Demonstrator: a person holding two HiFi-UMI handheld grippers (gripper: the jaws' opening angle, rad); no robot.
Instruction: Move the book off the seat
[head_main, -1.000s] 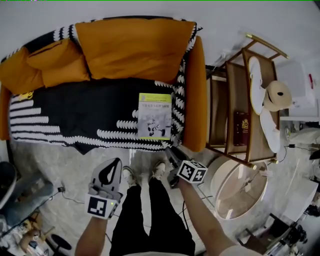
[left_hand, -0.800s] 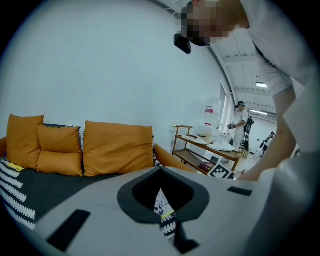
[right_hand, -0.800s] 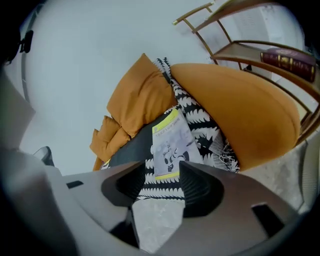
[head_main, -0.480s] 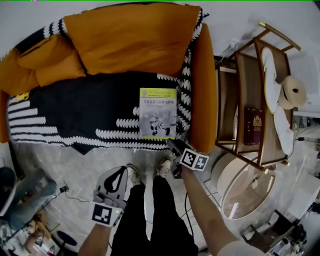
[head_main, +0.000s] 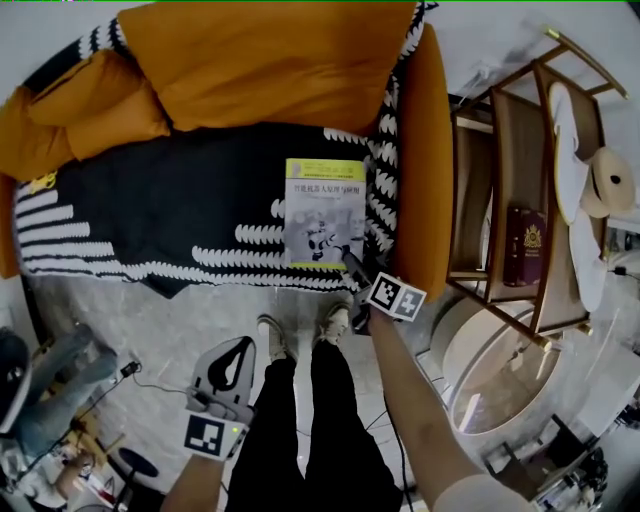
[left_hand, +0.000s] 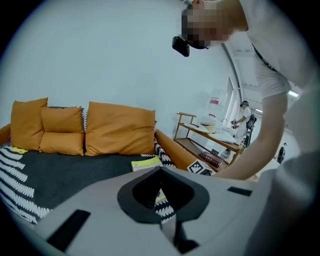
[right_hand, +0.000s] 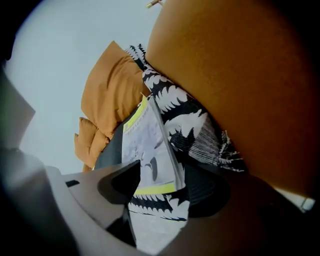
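A thin book (head_main: 322, 213) with a yellow-green top band lies flat on the sofa's black-and-white throw (head_main: 130, 215), near the right armrest. My right gripper (head_main: 352, 265) points down at the book's near right corner. Its jaws have just been opening and stand wide. In the right gripper view the book (right_hand: 147, 145) has its near edge between the jaws of my right gripper (right_hand: 165, 192), and the pads are not pressing on it. My left gripper (head_main: 240, 345) hangs shut and empty over the floor beside the person's leg. In the left gripper view the book (left_hand: 146, 162) lies beyond my left gripper (left_hand: 160, 170).
Orange cushions (head_main: 270, 60) line the sofa back, and the orange armrest (head_main: 435, 160) rises right of the book. A wooden shelf unit (head_main: 475, 190) with a dark red book (head_main: 525, 245) and a hat (head_main: 610, 185) stands further right. A round glass table (head_main: 490, 370) is near the feet (head_main: 300, 335).
My right gripper has come down and forward to the book's near corner, and its jaws have opened. The left gripper has sunk lower over the floor.
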